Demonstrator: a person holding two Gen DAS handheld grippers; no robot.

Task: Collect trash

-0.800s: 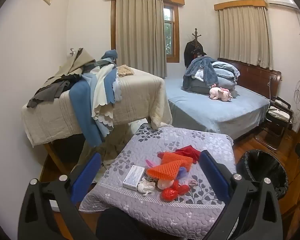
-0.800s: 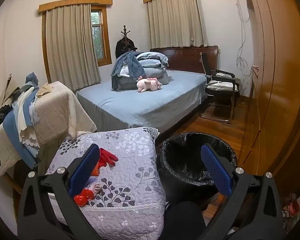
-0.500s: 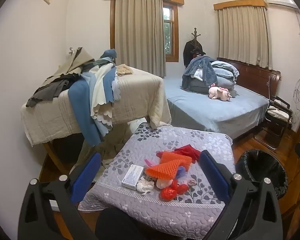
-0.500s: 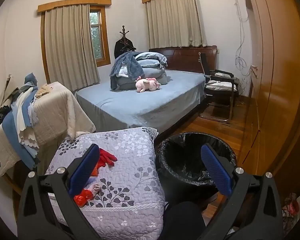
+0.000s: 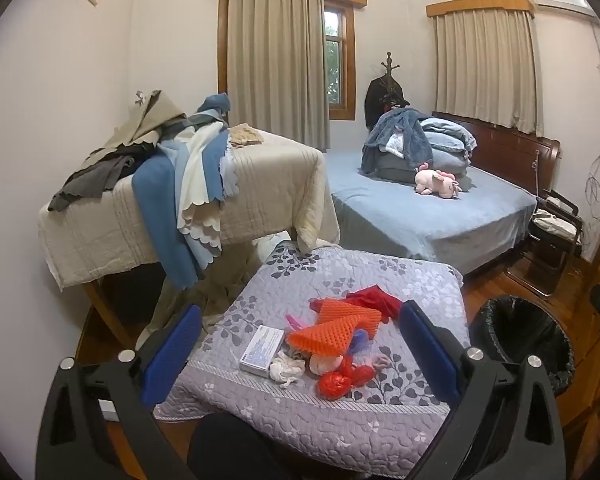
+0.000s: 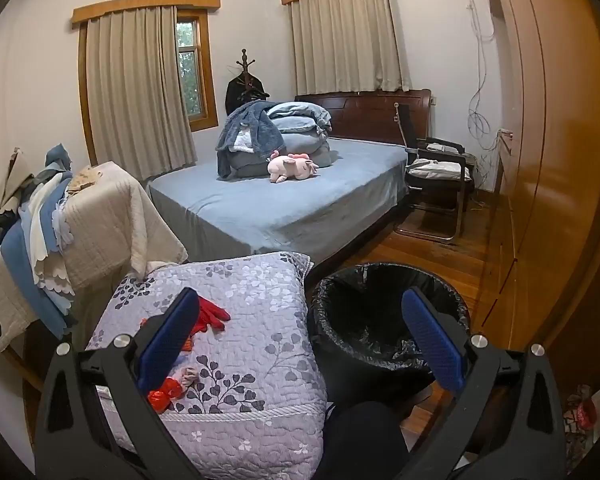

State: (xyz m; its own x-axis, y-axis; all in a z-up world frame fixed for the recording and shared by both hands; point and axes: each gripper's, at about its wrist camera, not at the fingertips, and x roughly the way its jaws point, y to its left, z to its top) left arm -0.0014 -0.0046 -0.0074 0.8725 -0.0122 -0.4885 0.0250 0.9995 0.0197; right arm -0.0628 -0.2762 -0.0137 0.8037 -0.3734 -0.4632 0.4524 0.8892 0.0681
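A pile of trash lies on a low table under a grey floral quilt [image 5: 332, 272]: orange foam netting [image 5: 334, 326], a red wrapper [image 5: 334, 384], a white box [image 5: 262, 350], crumpled tissue [image 5: 286, 370] and a red cloth [image 5: 374, 300]. My left gripper [image 5: 300, 344] is open and empty, above and short of the pile. A black-lined trash bin [image 6: 380, 312] stands on the floor right of the table; it also shows in the left wrist view [image 5: 520, 336]. My right gripper [image 6: 300, 332] is open and empty, between the table edge and the bin. The red wrapper [image 6: 164, 394] shows by its left finger.
A beige-covered table [image 5: 260, 200] piled with cloths stands behind left. A blue bed [image 5: 420, 208] with bedding and a pink plush [image 5: 436, 182] fills the back. A black chair [image 6: 436, 184] and a wooden wardrobe [image 6: 548, 160] are on the right.
Both views have drifted slightly; the scene sits a little left of where it was. Both grippers stay open and empty.
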